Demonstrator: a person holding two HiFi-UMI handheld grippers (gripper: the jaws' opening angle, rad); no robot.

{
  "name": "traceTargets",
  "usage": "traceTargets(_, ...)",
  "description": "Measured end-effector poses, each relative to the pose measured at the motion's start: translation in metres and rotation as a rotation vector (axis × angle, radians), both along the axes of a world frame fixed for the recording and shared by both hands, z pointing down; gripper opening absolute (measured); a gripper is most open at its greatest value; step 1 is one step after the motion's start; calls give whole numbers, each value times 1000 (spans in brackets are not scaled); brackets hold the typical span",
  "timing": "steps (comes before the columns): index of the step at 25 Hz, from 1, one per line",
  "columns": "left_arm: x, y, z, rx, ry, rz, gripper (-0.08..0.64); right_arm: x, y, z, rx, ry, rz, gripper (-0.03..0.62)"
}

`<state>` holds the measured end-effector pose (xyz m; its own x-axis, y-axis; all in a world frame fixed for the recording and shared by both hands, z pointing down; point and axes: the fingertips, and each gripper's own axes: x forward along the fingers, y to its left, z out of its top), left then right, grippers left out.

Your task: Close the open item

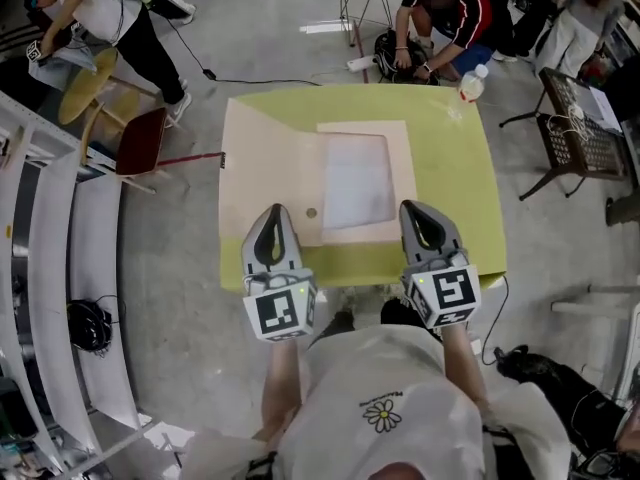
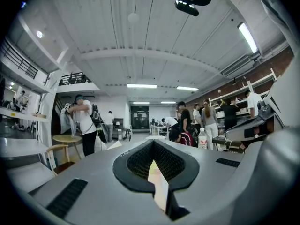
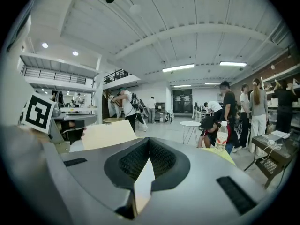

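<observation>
A flat beige folder-like case lies open on the yellow-green table. Its right half is a beige frame around a white panel. The plain left flap reaches the table's left edge, and a small round dot sits near the fold. My left gripper hovers over the flap's near end, jaws together and empty. My right gripper is beside the frame's near right corner, also shut and empty. In the right gripper view the raised beige flap shows to the left beyond the jaws.
A plastic bottle stands at the table's far right corner. A person crouches by a bag behind the table. A red chair and a round wooden table are to the left, and a black wire rack to the right.
</observation>
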<state>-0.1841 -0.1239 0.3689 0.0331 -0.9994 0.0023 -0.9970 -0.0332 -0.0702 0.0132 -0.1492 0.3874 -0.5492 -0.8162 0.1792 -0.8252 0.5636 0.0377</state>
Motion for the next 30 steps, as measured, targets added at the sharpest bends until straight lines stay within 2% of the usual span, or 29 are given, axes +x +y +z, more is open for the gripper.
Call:
traceTargets(3, 5, -9, -1, 6, 6, -36, 14, -5, -17, -5, -22, -55, -40, 2)
traceTargets(9, 7, -12, -16, 47, 15, -116, 14, -18, -26, -3, -75, -67, -182, 2)
traceTargets(12, -6, -11, -24, 62, 26, -160, 14, -36, -30, -2, -127, -99, -246, 1)
traceTargets(16, -32, 8, -25, 76, 22, -236, 14, -67, -28, -5, -119, -80, -317, 2)
traceTargets(18, -47, 17, -27, 81, 15, -280, 14, -87, -31, -11, -148, -84, -369, 2)
traceTargets(22, -84, 32, -33, 89, -41, -368, 14, -141, -44, -22, -315, -130, -452, 16)
traceTargets(23, -94, 35, -33, 89, -47, -387, 14, -157, -45, -25, -343, -143, -473, 32)
traceTargets(25, -113, 42, -30, 86, -7, -413, 14, -191, -43, -29, -365, -145, -512, 116)
traceTargets(28, -141, 53, -25, 79, 80, -436, 14, -236, -39, -31, -366, -133, -493, 126)
traceTargets(30, -155, 60, -22, 66, 72, -444, 14, -261, -44, -31, -391, -164, -429, 126)
